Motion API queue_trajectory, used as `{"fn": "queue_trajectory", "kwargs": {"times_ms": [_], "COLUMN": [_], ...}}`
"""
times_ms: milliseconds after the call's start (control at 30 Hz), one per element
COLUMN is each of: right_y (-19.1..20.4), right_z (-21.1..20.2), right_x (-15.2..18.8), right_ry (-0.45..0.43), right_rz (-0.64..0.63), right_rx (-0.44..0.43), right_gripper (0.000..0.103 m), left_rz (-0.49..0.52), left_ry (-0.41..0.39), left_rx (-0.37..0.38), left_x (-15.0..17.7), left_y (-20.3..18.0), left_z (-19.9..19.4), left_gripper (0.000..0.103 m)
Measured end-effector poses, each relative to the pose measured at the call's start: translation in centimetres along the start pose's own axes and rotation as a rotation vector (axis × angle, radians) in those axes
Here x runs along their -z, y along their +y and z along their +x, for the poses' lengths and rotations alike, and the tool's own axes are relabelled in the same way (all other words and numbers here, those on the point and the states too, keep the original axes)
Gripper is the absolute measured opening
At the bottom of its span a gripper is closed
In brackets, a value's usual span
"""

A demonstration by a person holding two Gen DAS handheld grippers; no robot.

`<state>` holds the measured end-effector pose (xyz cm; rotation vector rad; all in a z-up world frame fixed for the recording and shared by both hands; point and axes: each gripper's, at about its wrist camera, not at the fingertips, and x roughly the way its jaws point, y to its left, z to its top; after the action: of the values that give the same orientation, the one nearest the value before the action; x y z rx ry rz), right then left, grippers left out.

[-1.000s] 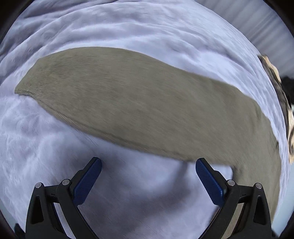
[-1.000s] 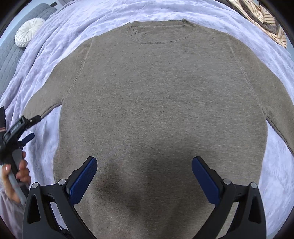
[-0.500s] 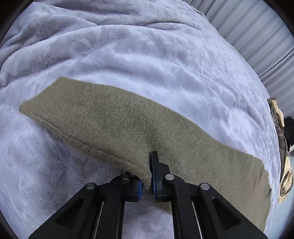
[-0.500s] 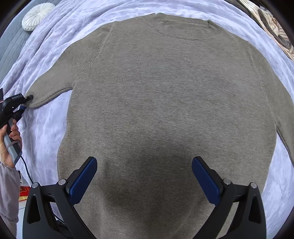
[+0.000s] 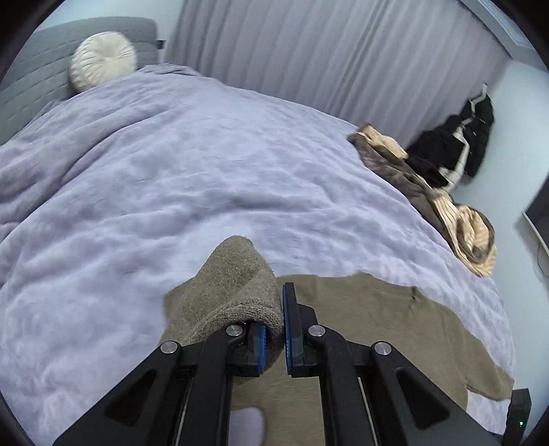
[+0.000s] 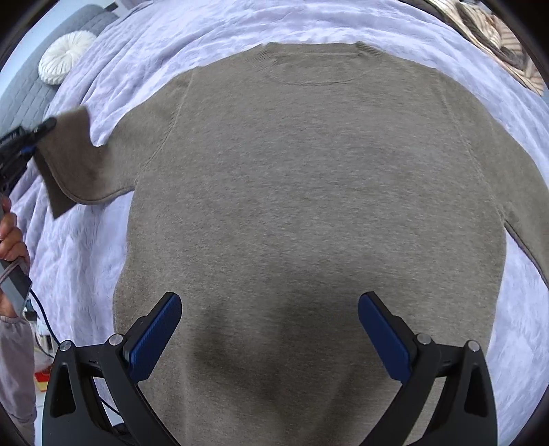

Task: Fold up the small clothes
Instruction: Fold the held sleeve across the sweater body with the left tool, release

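Observation:
A taupe knit sweater (image 6: 308, 192) lies flat, front up, on a lilac bedspread (image 6: 343, 20), neckline at the far side. My left gripper (image 5: 279, 329) is shut on the sweater's left sleeve (image 5: 236, 284) near the cuff and holds it lifted off the bed; the same grip shows at the left edge of the right wrist view (image 6: 44, 127), with the sleeve (image 6: 75, 164) raised and bent. My right gripper (image 6: 271, 329) is open and empty above the sweater's lower body. The sweater's body also shows in the left wrist view (image 5: 377, 326).
A pile of brown and cream striped clothes (image 5: 439, 202) lies at the bed's right edge. A round white cushion (image 5: 103, 60) rests against the grey headboard (image 5: 27, 79). Dark clothes (image 5: 456, 151) hang by the wall. Grey curtains (image 5: 326, 51) stand behind the bed.
My left gripper closed on the left sleeve, then lifted it off the bed and swung it inward toward the body. My right gripper stayed open, hovering over the lower body.

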<state>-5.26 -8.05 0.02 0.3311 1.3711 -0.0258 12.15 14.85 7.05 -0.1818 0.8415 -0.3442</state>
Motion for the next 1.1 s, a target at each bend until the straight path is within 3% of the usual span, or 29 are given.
{"fn": "queue_trajectory", "kwargs": {"times_ms": [133, 267, 400, 600, 633, 667, 700, 767, 967, 1100], "right_y": [-3.1, -6.6, -9.1, -10.6, -10.4, -10.0, -9.6, -8.3, -0.8, 5.2], "right_z": [-0.6, -0.9, -0.5, -0.7, -0.8, -0.9, -1.1, -1.0, -0.3, 1.4], "right_x": [0.3, 1.2, 1.7, 0.9, 0.4, -0.1, -0.6, -1.9, -5.8, -7.6], "right_ry": [-0.021, -0.021, -0.013, -0.024, -0.031, -0.04, -0.053, -0.08, -0.162, -0.233], "right_rz": [0.076, 0.146, 0.192, 0.182, 0.164, 0.144, 0.118, 0.049, -0.251, -0.518], "right_rx": [0.004, 0.009, 0.017, 0.043, 0.051, 0.058, 0.064, 0.072, 0.111, 0.182], "right_gripper": [0.102, 0.102, 0.102, 0.102, 0.102, 0.102, 0.102, 0.102, 0.102, 0.102], "left_rz": [0.141, 0.272, 0.375, 0.38, 0.383, 0.378, 0.36, 0.329, 0.243, 0.212], "left_ry": [0.092, 0.212, 0.32, 0.338, 0.327, 0.313, 0.297, 0.25, 0.252, 0.327], "left_rx": [0.075, 0.05, -0.027, -0.04, -0.049, -0.063, -0.081, -0.127, -0.252, -0.39], "left_x": [1.8, 5.8, 10.6, 10.8, 10.6, 10.3, 9.9, 9.3, 8.9, 9.8], "left_y": [-8.8, -14.8, -15.3, -14.4, -13.9, -13.4, -12.5, -10.8, -5.1, -0.7], "left_z": [3.7, 7.8, 10.2, 8.6, 7.8, 7.2, 6.4, 5.0, 3.4, 4.6], "left_gripper": [0.009, 0.009, 0.01, 0.012, 0.025, 0.081, 0.1, 0.102, 0.102, 0.102]}}
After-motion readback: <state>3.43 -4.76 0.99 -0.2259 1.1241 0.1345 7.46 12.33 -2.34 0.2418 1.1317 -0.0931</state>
